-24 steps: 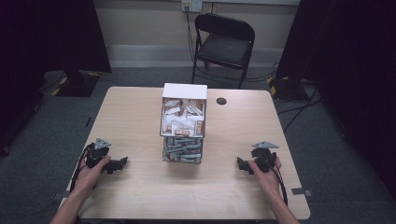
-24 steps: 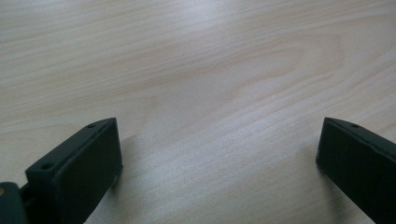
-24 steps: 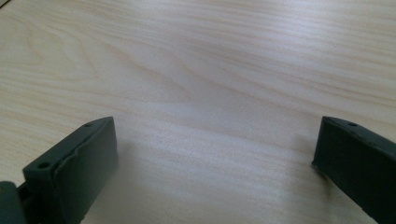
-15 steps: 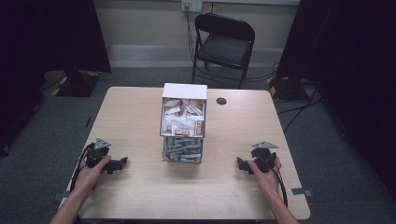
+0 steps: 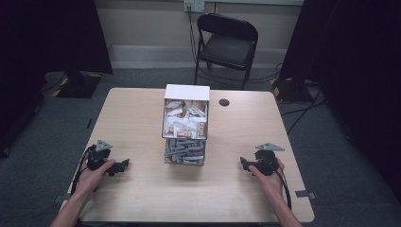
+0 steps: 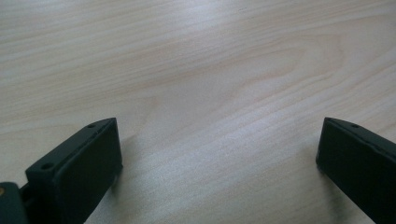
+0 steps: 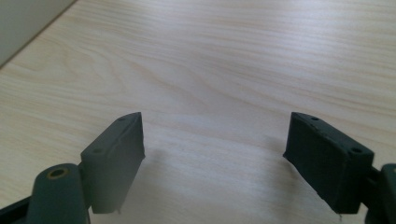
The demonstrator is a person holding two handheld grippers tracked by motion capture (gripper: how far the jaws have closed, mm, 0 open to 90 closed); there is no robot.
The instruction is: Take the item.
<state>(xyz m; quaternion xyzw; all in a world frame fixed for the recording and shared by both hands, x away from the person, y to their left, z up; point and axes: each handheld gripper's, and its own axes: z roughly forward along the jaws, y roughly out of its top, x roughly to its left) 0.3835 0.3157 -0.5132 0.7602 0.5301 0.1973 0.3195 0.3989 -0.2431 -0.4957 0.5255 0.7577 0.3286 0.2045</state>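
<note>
No work is being done yet, judging by the pose: the left tool (image 5: 124, 165) and the right tool (image 5: 243, 163) are being rested on the desk (image 5: 142, 123), each with jaws spread and nothing between them. One clear box (image 5: 186, 125), two tiers packed with sachets too many to count, is standing between the two tools, ahead of both. Next, a reach inward toward it is being called for.

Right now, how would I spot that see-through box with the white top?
Find the pale wooden table in front of the black folding chair. At its middle stands a tall clear box with a white lid, between the two grippers. It alone stands upright, with whitish packets packed above and grey pieces below.
</note>
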